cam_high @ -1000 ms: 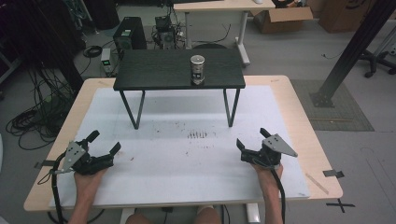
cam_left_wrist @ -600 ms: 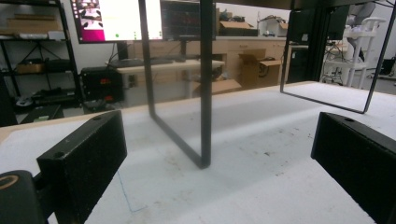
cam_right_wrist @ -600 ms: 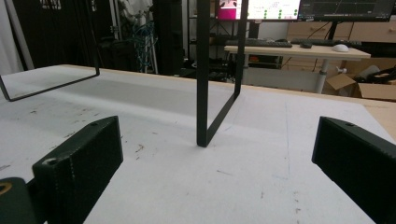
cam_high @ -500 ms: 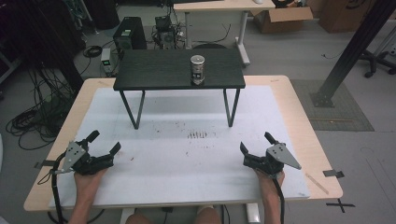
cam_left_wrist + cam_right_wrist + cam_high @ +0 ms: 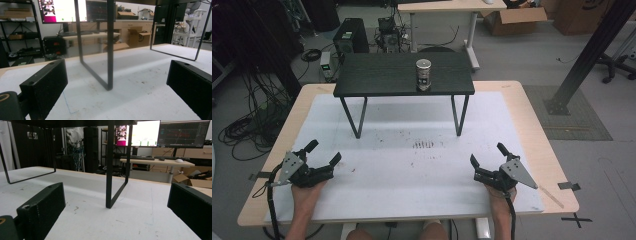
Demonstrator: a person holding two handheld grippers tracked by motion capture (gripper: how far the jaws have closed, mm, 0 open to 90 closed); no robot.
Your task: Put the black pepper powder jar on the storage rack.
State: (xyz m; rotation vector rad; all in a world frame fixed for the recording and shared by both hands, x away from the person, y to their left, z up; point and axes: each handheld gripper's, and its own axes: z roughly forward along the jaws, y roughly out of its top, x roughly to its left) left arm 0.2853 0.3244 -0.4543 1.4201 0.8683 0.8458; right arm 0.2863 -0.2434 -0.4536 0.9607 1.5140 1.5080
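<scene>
Both tools rest low on the white desk with jaws spread wide and nothing between them: the left hand-held gripper and right hand-held gripper look to be at the start, before any reach. The can, probably metal, stands upright on the small black table, well apart from both, so the next move calls for lifting one gripper up and forward to its height.

Left gripper: black two-fingered hand-held gripper with a grey three-cornered plate on top, low at the near left, fingers spread wide, nothing between them.
Right gripper: matching black gripper with grey plate, low at the near right, fingers wide apart, holding nothing.
Hands: left hand and right hand grasp the grippers from behind, forearms entering from the bottom edge.
</scene>
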